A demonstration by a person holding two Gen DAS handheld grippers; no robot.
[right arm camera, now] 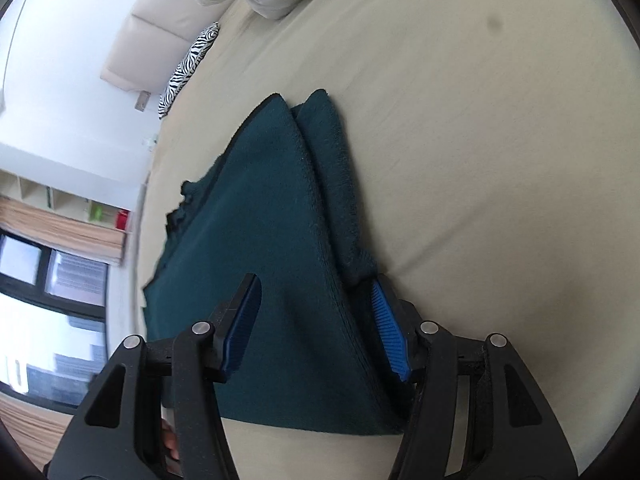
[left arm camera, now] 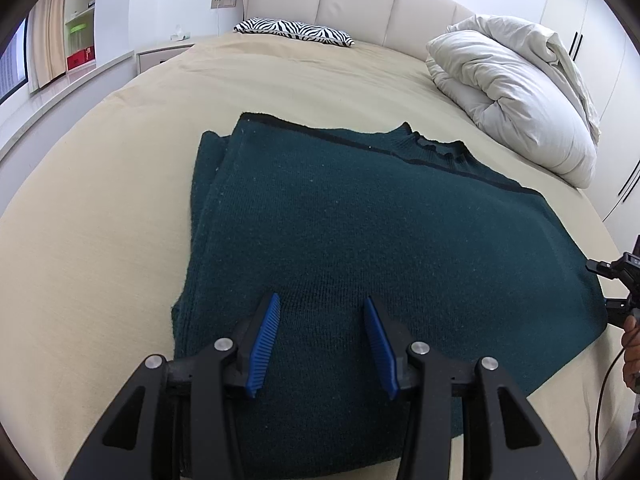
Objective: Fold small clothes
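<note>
A dark green knit sweater [left arm camera: 360, 232] lies partly folded on the beige bed, its collar toward the headboard and one side folded over. My left gripper [left arm camera: 322, 300] is open and hovers just above the sweater's near edge. In the right wrist view, my right gripper [right arm camera: 316, 284] is open and turned sideways, its jaws on either side of the sweater's [right arm camera: 272, 248] near edge without closing on it. The right gripper's body also shows at the right edge of the left wrist view [left arm camera: 624, 280].
The beige bed sheet [left arm camera: 100, 240] surrounds the sweater. A bundled white duvet [left arm camera: 516, 92] lies at the back right, a zebra-print pillow [left arm camera: 294, 31] by the padded headboard. A nightstand [left arm camera: 160, 56] and shelves stand beyond the bed's left side.
</note>
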